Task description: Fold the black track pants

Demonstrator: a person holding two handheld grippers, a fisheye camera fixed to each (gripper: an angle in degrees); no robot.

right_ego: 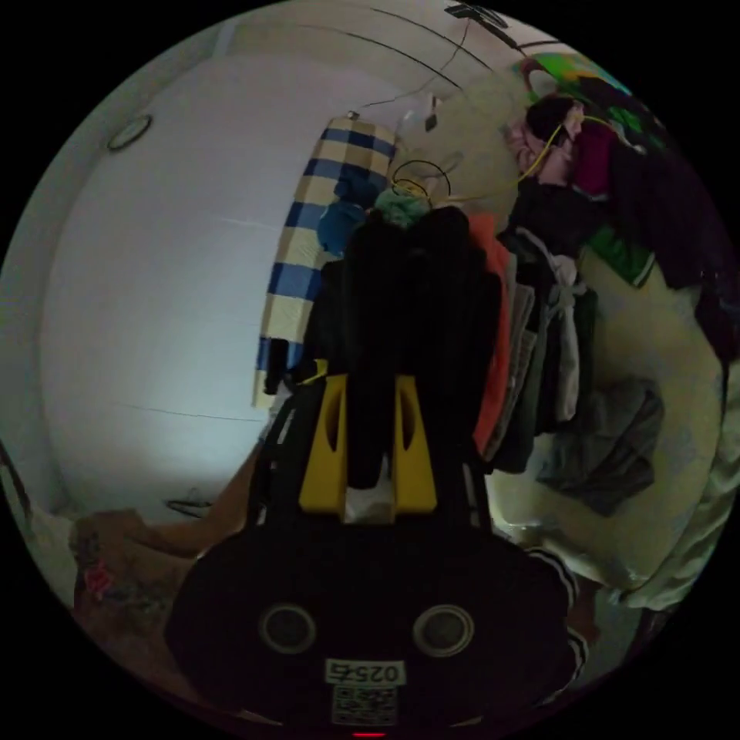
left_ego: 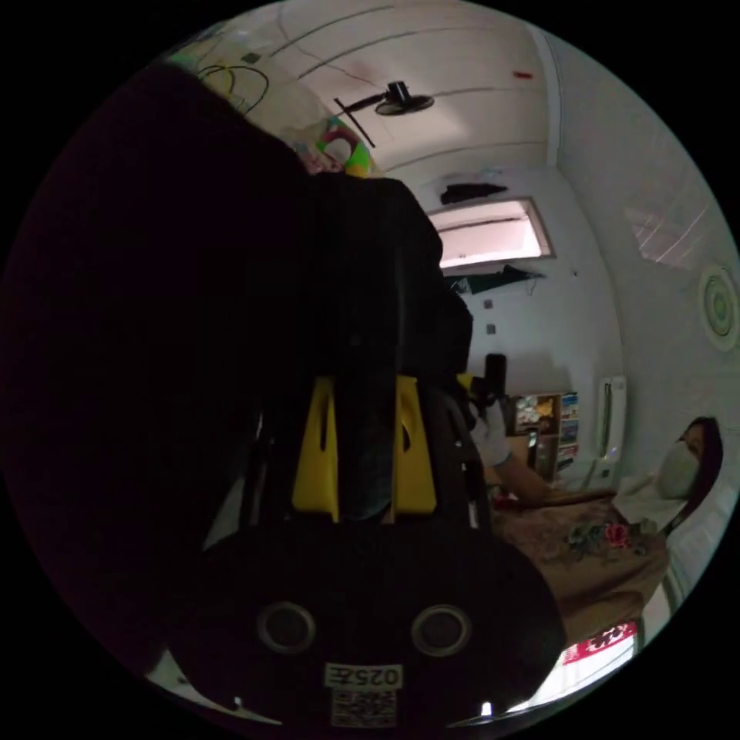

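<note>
Two grippers each pinch black cloth between yellow fingers; in the left gripper view the left gripper (left_ego: 362,432) has both fingers (left_ego: 317,451) closed narrow on a fold of the black track pants (left_ego: 193,347), and the cloth rises from the grip and spreads across most of the view's left side, held up in the air toward the ceiling; a ceiling fan (left_ego: 401,100) hangs above, a bright window (left_ego: 493,231) sits on the far wall, and a person in a face mask (left_ego: 682,470) is at the view's right edge, beside a patterned bedcover (left_ego: 593,547); another gripper's black body (left_ego: 493,378) shows past the cloth, held in a gloved hand (left_ego: 493,435).

In the right gripper view the right gripper (right_ego: 370,432) likewise has its fingers (right_ego: 416,447) drawn narrow onto a bunched part of the pants (right_ego: 416,293), which stands up above the grip; behind it hangs a row of clothes (right_ego: 532,339), with an orange garment (right_ego: 493,347) just beside the black cloth; a blue and cream checked cloth (right_ego: 308,254) hangs against the pale wall (right_ego: 154,308); a grey garment (right_ego: 609,447) lies on a light surface at the right.
</note>
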